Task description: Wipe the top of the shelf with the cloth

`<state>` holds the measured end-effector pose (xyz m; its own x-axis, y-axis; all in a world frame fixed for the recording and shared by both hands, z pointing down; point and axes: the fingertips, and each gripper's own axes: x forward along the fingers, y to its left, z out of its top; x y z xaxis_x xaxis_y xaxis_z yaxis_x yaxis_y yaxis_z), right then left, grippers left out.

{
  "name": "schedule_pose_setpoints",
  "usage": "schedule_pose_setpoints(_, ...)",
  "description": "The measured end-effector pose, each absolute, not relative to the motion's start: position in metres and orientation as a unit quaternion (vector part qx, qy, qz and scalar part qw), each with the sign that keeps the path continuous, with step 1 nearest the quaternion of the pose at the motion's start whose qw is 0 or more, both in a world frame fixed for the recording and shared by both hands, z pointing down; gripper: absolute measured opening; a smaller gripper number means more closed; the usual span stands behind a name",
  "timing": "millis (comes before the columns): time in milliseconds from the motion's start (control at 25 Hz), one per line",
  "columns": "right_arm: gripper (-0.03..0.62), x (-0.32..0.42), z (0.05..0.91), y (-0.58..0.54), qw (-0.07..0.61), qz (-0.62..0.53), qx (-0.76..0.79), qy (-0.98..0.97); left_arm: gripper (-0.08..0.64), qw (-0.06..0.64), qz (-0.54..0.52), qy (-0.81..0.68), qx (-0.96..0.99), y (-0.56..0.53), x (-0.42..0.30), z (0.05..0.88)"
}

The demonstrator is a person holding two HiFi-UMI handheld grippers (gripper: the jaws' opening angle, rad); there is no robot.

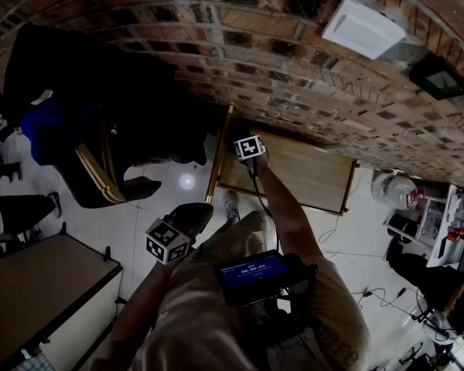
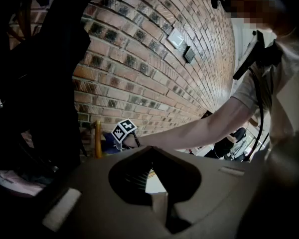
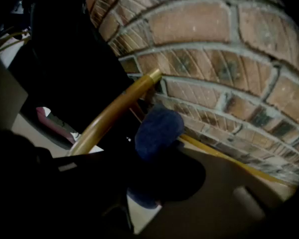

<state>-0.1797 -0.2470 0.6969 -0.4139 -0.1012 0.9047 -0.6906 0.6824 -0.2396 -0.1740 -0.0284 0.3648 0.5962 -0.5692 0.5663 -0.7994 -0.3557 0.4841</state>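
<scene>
Dark blue crumpled cloth (image 3: 158, 126) sits pinched between the fingers of the right gripper (image 3: 152, 152). It is at the left corner of the brown wooden shelf top (image 1: 301, 178), just beside the shelf's rounded yellow rail (image 3: 114, 111) and near the red brick wall (image 3: 214, 44). Whether the cloth touches the wood cannot be told. The left gripper (image 2: 150, 152) hangs well apart from the shelf, above the pale tiled floor (image 1: 162, 193), its fingers drawn together with nothing between them.
</scene>
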Motion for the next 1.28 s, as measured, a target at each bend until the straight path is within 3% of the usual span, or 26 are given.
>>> schedule_pose_setpoints(240,0.13,-0.191,0.755,-0.28,0.491,0.311,0.234,-0.779,0.0,0.391,0.156,-0.437,0.795,-0.022,-0.172,0.384)
schedule_pose_setpoints(400,0.129,-0.152,0.761,-0.286,0.498,0.311,0.242,-0.773,0.0,0.401,0.158,-0.442,0.787,-0.027,-0.161,0.387)
schedule_pose_setpoints(640,0.129,0.067,0.767,-0.33,0.529,0.291,0.384,-0.699,0.0,0.395,0.154,-0.42,0.802,-0.069,-0.105,0.38)
schedule_pose_setpoints(840,0.13,0.247,0.783,-0.344,0.42,0.414,0.473,-0.655,0.0,0.396,0.155,-0.395,0.814,-0.095,-0.055,0.379)
schedule_pose_setpoints(960,0.13,0.348,0.774,-0.325,0.438,0.442,0.532,-0.575,0.0,0.407,0.15,-0.385,0.815,-0.101,-0.034,0.382)
schedule_pose_setpoints(1120,0.129,0.361,0.769,-0.327,0.47,0.401,0.557,-0.555,0.0,0.416,0.142,-0.386,0.811,-0.104,-0.024,0.381)
schedule_pose_setpoints(1280,0.129,0.278,0.738,-0.31,0.48,0.375,0.542,-0.579,0.0,0.415,0.139,-0.387,0.812,-0.098,-0.021,0.378)
